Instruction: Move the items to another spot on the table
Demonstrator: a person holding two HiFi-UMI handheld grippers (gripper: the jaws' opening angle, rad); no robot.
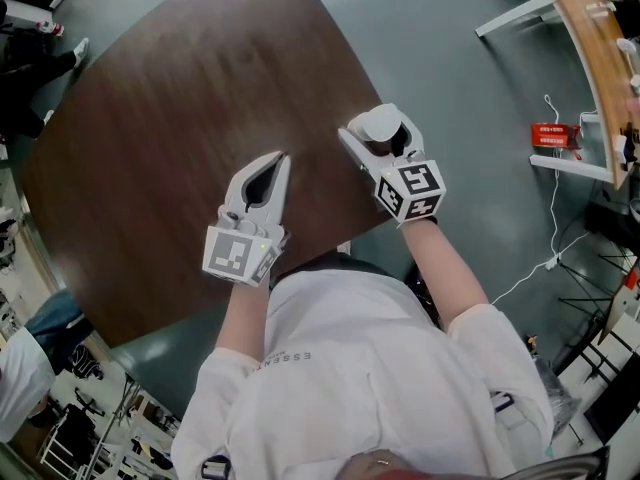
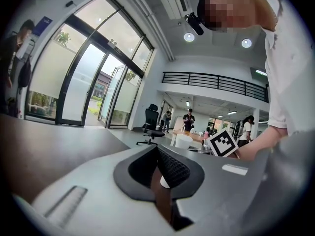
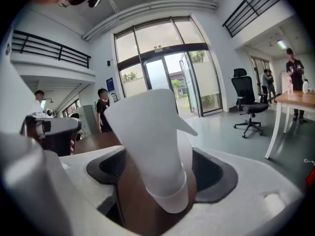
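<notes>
A white paper cup (image 1: 380, 124) stands on the dark brown table (image 1: 150, 148) near its right edge. My right gripper (image 1: 380, 118) is open around it, one jaw on each side. In the right gripper view the cup (image 3: 152, 141) fills the space between the dark pads (image 3: 214, 173), with a sliver of table showing on both sides of it. My left gripper (image 1: 280, 163) lies to the left of the cup, shut and empty, tips together. From the left gripper view (image 2: 158, 154) the cup (image 2: 183, 141) shows beyond the jaws.
The table's near edge curves just in front of the person's body. Grey floor surrounds it. A wooden desk on white legs (image 1: 600, 58) stands at the upper right with a red box (image 1: 553, 135) and a white cable below. People stand at the left (image 1: 30, 48).
</notes>
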